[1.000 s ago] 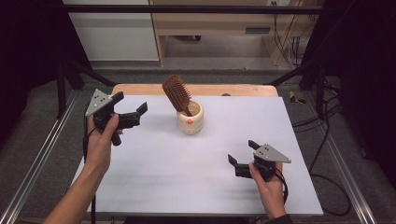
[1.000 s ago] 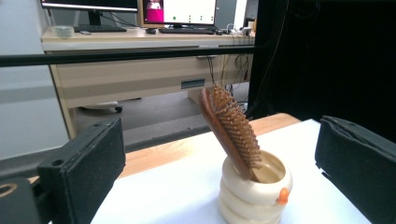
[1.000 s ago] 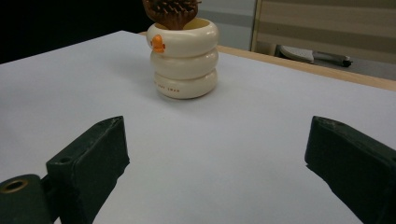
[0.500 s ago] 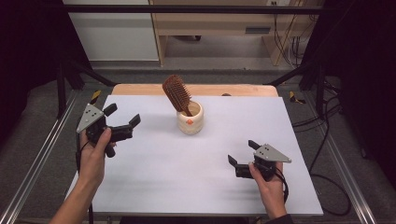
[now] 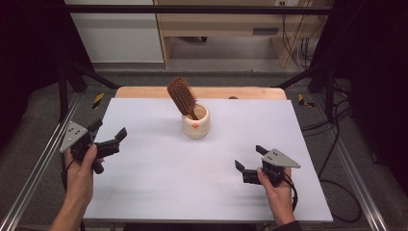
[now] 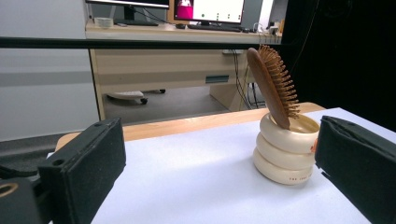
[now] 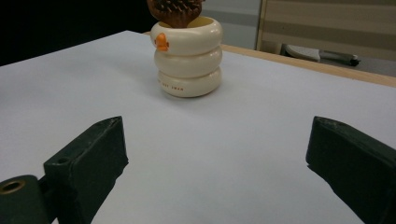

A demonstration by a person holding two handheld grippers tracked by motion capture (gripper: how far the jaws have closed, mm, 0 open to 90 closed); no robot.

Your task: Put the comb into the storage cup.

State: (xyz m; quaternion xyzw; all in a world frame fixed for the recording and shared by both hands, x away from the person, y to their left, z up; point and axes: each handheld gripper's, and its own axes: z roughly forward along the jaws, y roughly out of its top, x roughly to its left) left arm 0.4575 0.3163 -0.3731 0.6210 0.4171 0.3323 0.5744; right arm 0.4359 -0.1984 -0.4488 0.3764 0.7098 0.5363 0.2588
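Observation:
A cream ringed cup (image 5: 196, 123) stands on the white table top (image 5: 159, 178), back of centre. A brown wooden hairbrush (image 5: 182, 96) leans in it, head up and tilted left. The left gripper view shows the cup (image 6: 286, 149) and the brush (image 6: 274, 85) ahead to the right. In the right gripper view the cup (image 7: 189, 56) stands ahead, with an orange mark on its top ring. My left gripper (image 5: 108, 131) is open near the table's left edge, holding nothing. My right gripper (image 5: 249, 158) rests open at the front right, also holding nothing.
A wooden strip (image 5: 240, 92) runs along the table's back edge. Metal frame rails (image 5: 36, 168) flank the table. A desk with drawers (image 5: 231, 24) stands beyond, and cables (image 5: 337, 139) hang at the right.
My left hand has drawn its open gripper back from beside the cup, down and leftward to the table's left edge. The right gripper, cup and brush have stayed put.

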